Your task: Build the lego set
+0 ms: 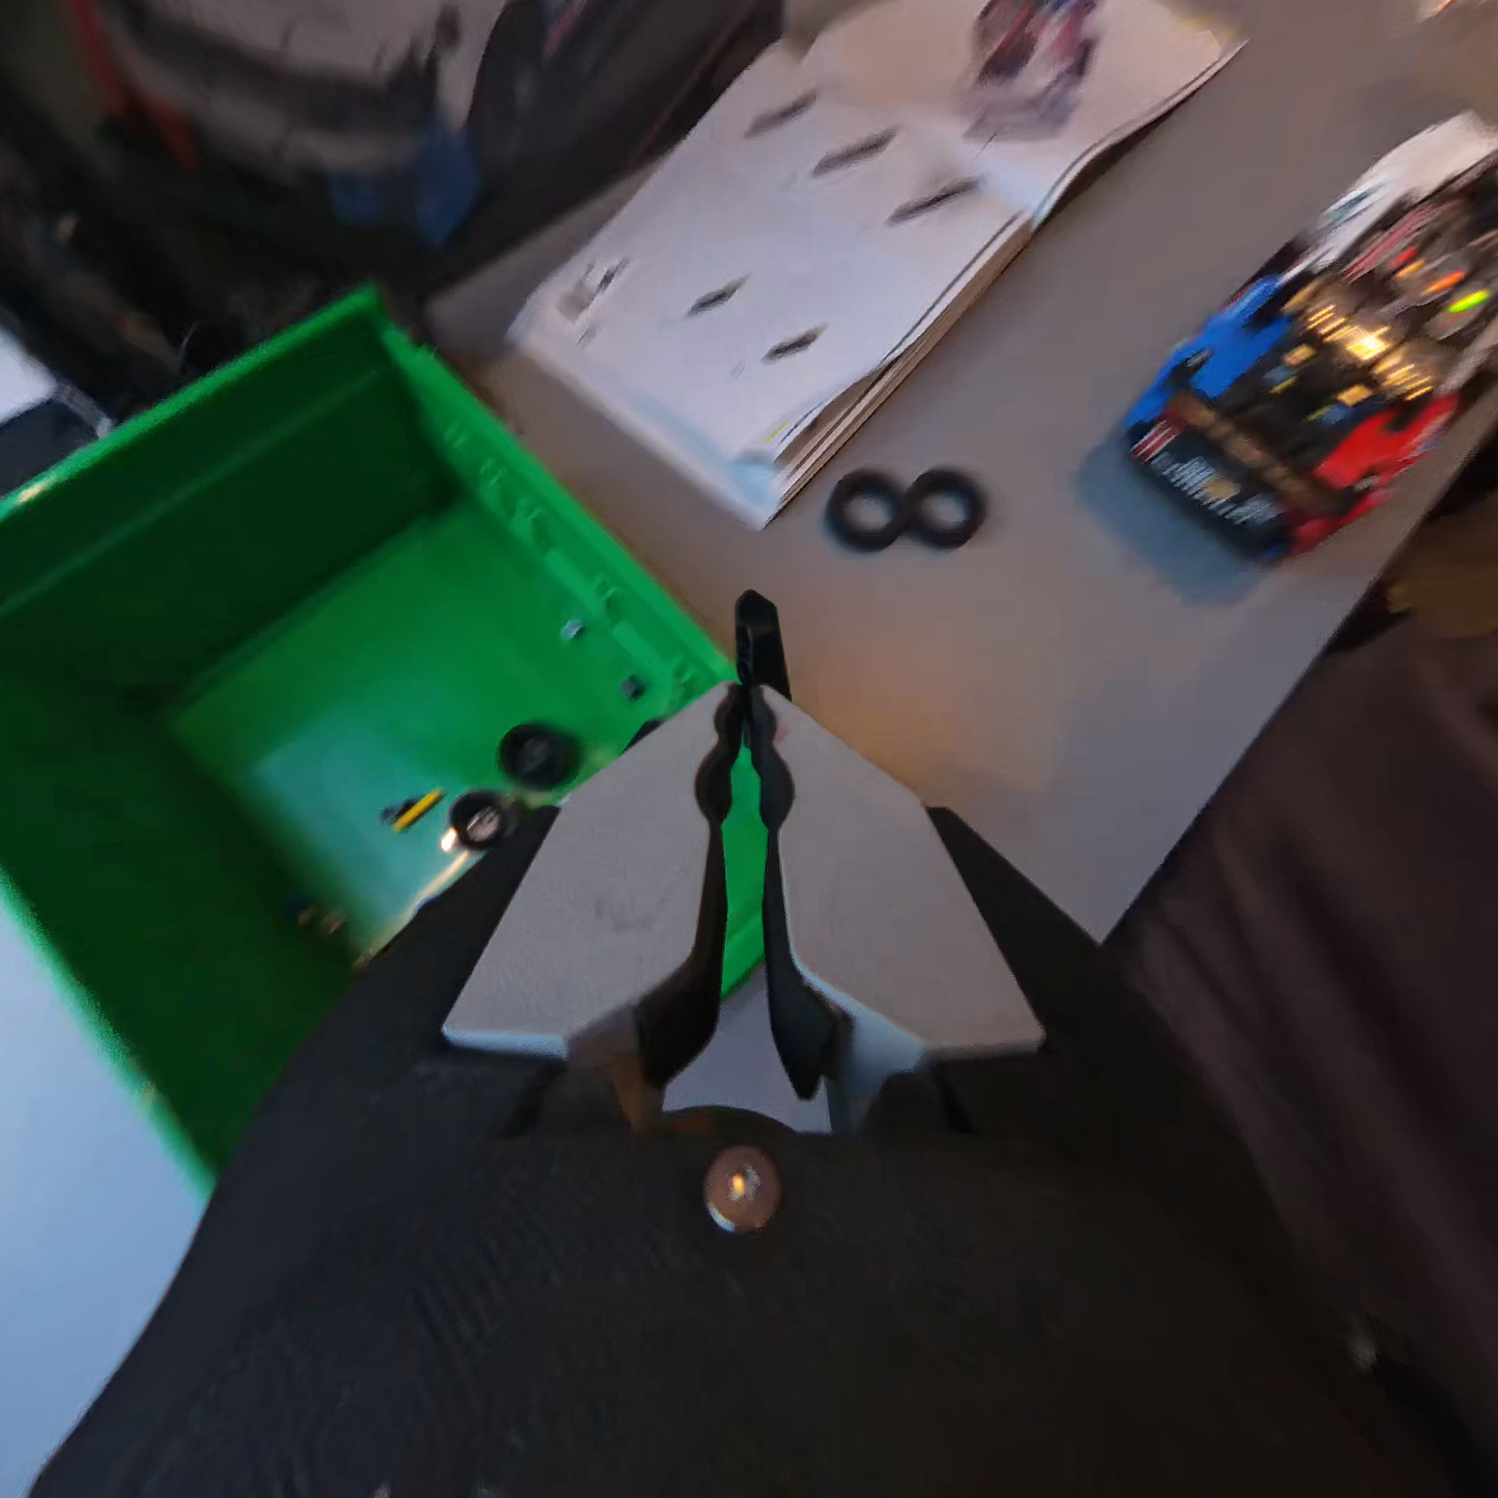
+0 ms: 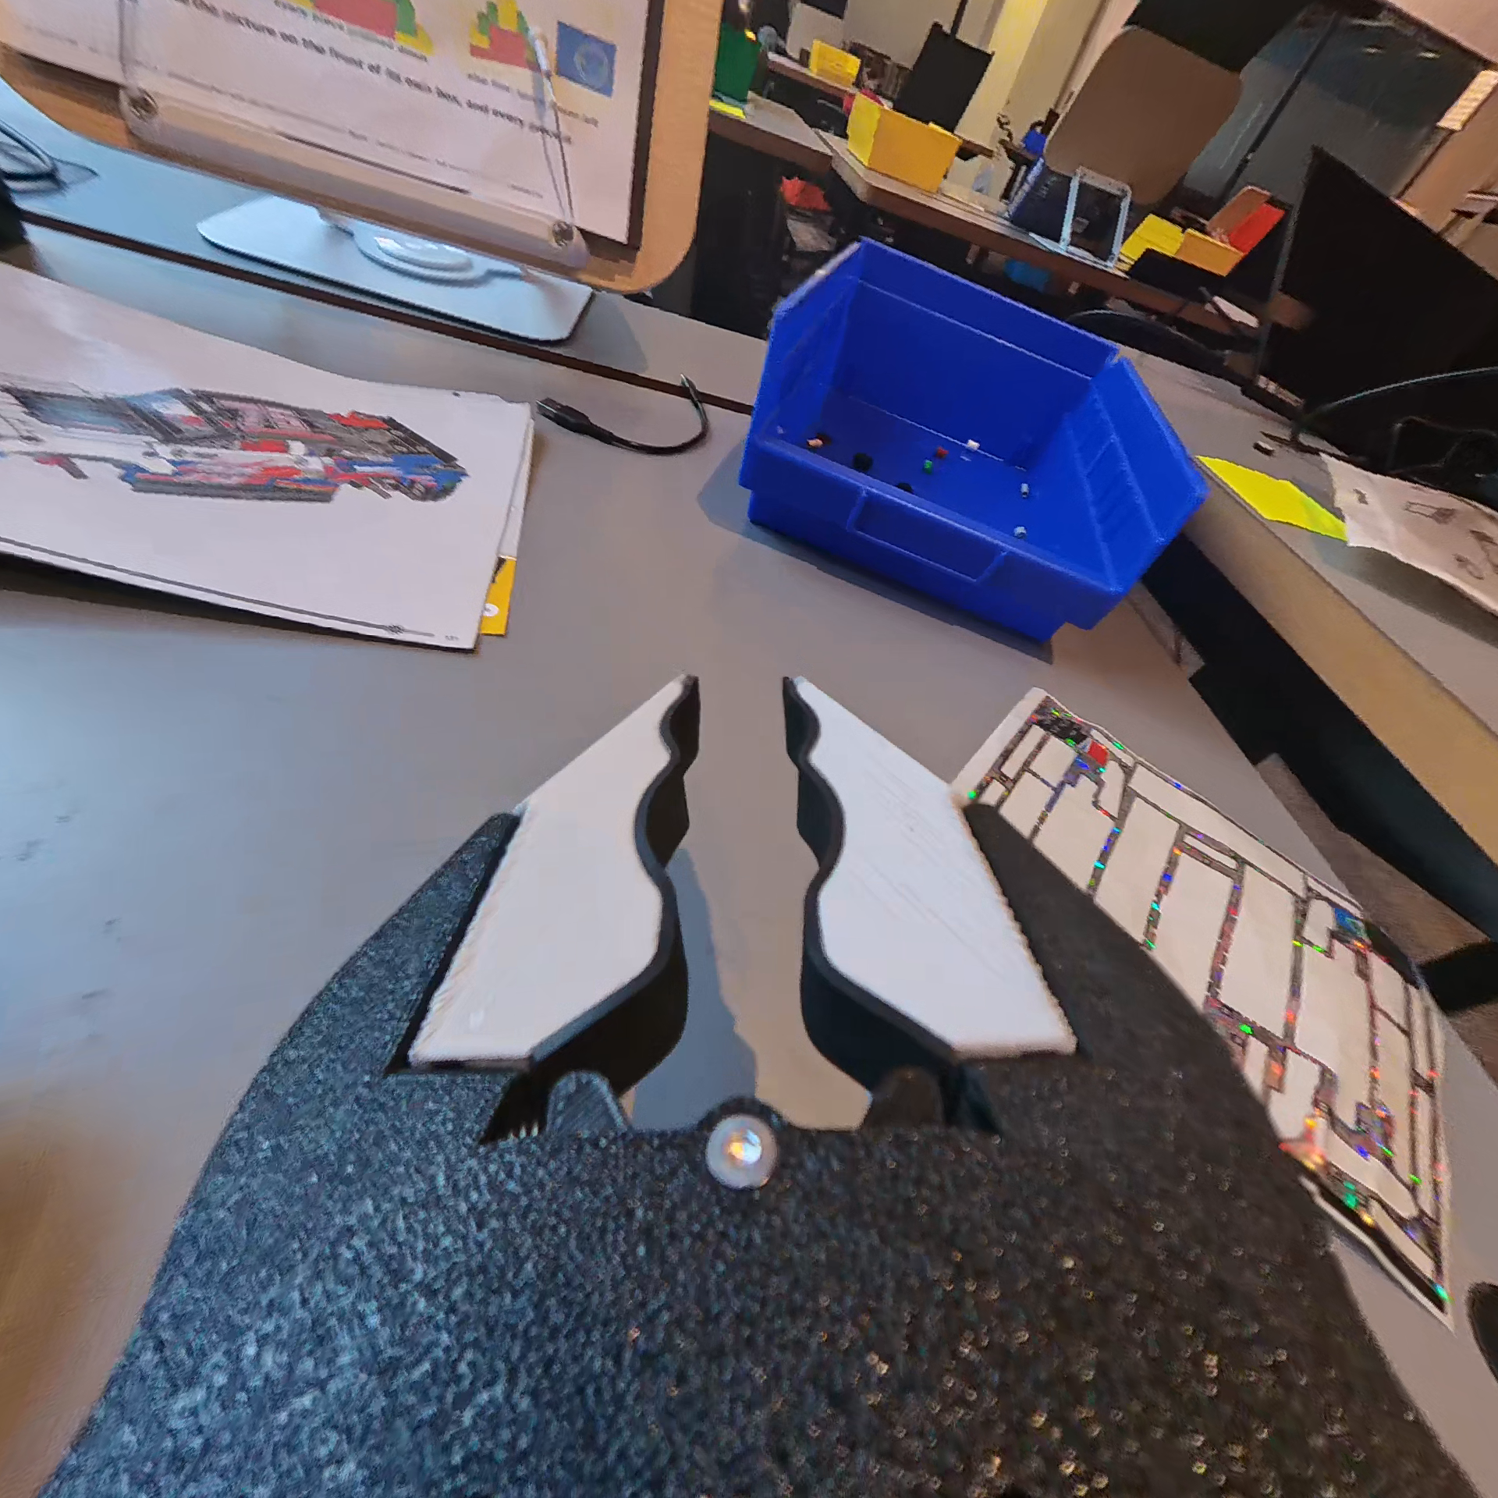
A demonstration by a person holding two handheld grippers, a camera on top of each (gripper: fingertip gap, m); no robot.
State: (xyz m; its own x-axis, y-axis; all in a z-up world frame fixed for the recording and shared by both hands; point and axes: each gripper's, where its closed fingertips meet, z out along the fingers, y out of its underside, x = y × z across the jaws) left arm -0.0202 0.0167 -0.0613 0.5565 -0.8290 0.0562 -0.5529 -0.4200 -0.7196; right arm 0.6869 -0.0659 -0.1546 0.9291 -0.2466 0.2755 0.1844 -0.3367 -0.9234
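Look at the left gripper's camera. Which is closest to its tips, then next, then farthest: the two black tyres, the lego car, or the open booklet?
From the left gripper, which pinches a small black piece:
1. The two black tyres, just ahead on the table.
2. The open booklet and the lego car are too close to call. The booklet's near corner lies by the tyres, its pages stretching far back; the car sits off to the right.
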